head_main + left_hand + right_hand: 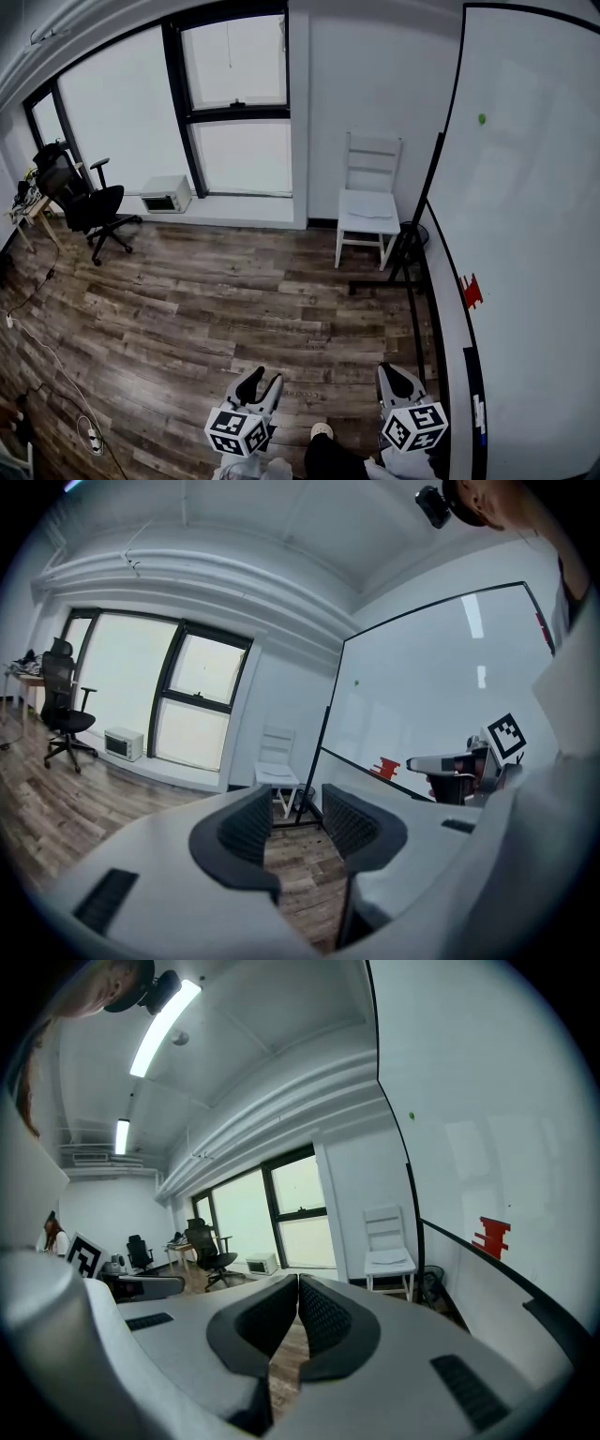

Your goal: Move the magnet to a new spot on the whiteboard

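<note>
In the head view, the large white whiteboard [534, 234] on its black stand fills the right side of the frame. A small round green magnet [482, 119] sits high on it, upper right. A red stepped piece [472, 291] clings lower down at right centre; I cannot tell whether it is a magnet too. The left gripper [262, 382] and right gripper [397, 375], grey with marker cubes, sit at the bottom centre over the dark wood-plank floor [187, 319]. Both are well apart from the magnet. They point ahead into the room, not at the board. That looks like a carrying pose on the approach, with the reach not yet begun. A white wooden chair [368, 208] stands by the board's far end, upper centre.

In the left gripper view, the two ribbed black pads stand apart at lower centre. Only floor shows between them, so this tool is released and empty, probably ready to take the magnet. The green magnet is a speck on the board above centre.

In the right gripper view, the pads meet tip to tip at centre, clenched on nothing. It likely plays no part in the pick. The green magnet shows in the upper right of the frame, with the red piece below it.
</note>
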`<action>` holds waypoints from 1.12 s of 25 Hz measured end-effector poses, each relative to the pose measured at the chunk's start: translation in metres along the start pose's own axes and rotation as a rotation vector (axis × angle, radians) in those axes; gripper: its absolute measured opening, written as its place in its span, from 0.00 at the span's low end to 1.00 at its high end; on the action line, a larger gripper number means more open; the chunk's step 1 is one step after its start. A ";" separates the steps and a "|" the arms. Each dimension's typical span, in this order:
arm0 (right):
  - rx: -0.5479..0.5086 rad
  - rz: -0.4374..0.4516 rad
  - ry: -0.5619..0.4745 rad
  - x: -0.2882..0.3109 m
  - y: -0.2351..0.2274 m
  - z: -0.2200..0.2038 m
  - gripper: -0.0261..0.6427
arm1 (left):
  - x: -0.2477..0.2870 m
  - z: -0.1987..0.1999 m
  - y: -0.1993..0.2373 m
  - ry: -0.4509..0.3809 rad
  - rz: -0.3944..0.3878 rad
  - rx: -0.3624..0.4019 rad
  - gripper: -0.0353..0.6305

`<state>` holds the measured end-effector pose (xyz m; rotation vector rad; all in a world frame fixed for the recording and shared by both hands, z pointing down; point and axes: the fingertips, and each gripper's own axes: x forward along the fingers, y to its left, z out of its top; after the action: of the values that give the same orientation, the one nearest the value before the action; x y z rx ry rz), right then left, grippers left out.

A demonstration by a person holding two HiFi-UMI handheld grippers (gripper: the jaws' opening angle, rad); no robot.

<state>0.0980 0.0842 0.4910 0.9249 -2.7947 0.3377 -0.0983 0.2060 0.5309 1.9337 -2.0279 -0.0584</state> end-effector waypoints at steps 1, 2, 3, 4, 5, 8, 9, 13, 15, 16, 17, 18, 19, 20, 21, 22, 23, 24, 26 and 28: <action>0.000 -0.002 0.003 0.006 -0.006 0.002 0.08 | 0.008 0.001 0.002 0.003 0.002 -0.002 0.29; 0.000 -0.004 0.005 0.012 -0.012 0.003 0.08 | 0.017 0.002 0.005 0.004 0.005 -0.005 0.29; 0.000 -0.006 0.007 0.018 -0.017 0.005 0.08 | 0.025 0.004 0.008 0.005 0.006 -0.007 0.29; 0.001 -0.008 0.010 0.024 -0.023 0.007 0.08 | 0.033 0.006 0.010 0.006 0.007 -0.008 0.29; 0.001 -0.010 0.012 0.029 -0.028 0.008 0.08 | 0.040 0.008 0.011 0.007 0.006 -0.007 0.29; 0.000 -0.013 0.015 0.044 -0.045 0.013 0.08 | 0.065 0.012 0.012 0.006 0.003 -0.006 0.29; 0.000 -0.014 0.015 0.049 -0.051 0.014 0.08 | 0.072 0.014 0.012 0.004 0.002 -0.006 0.29; -0.002 -0.009 0.014 0.066 -0.071 0.018 0.08 | 0.100 0.019 0.012 -0.005 0.002 -0.002 0.29; -0.003 -0.007 0.010 0.073 -0.078 0.021 0.08 | 0.110 0.022 0.011 -0.012 0.001 0.001 0.29; -0.002 -0.007 0.008 0.075 -0.080 0.022 0.08 | 0.114 0.024 0.010 -0.016 -0.002 0.004 0.29; -0.002 -0.006 0.005 0.077 -0.082 0.023 0.08 | 0.116 0.025 0.009 -0.018 -0.006 0.007 0.29; -0.003 -0.004 0.004 0.078 -0.083 0.022 0.08 | 0.118 0.025 0.007 -0.018 -0.010 0.010 0.29; -0.004 -0.002 0.003 0.079 -0.083 0.022 0.08 | 0.119 0.024 0.006 -0.017 -0.012 0.011 0.29; -0.003 0.002 0.004 0.081 -0.083 0.021 0.08 | 0.120 0.023 0.006 -0.014 -0.011 0.010 0.29; 0.000 0.006 0.007 0.081 -0.082 0.019 0.08 | 0.120 0.021 0.006 -0.010 -0.009 0.007 0.29; 0.005 0.011 0.011 0.082 -0.081 0.017 0.08 | 0.120 0.019 0.005 -0.005 -0.007 0.004 0.29; 0.011 0.016 0.016 0.082 -0.081 0.014 0.08 | 0.120 0.017 0.005 -0.001 -0.005 0.002 0.29; 0.016 0.020 0.021 0.081 -0.080 0.012 0.08 | 0.119 0.015 0.005 0.003 -0.003 0.000 0.29; 0.025 0.028 0.027 0.083 -0.078 0.010 0.08 | 0.118 0.015 0.006 0.005 0.002 -0.003 0.29; 0.028 0.035 0.025 0.085 -0.077 0.011 0.08 | 0.120 0.017 0.009 0.002 0.008 -0.002 0.29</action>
<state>0.0760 -0.0272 0.5130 0.8722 -2.7926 0.3911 -0.1140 0.0862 0.5431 1.9235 -2.0339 -0.0560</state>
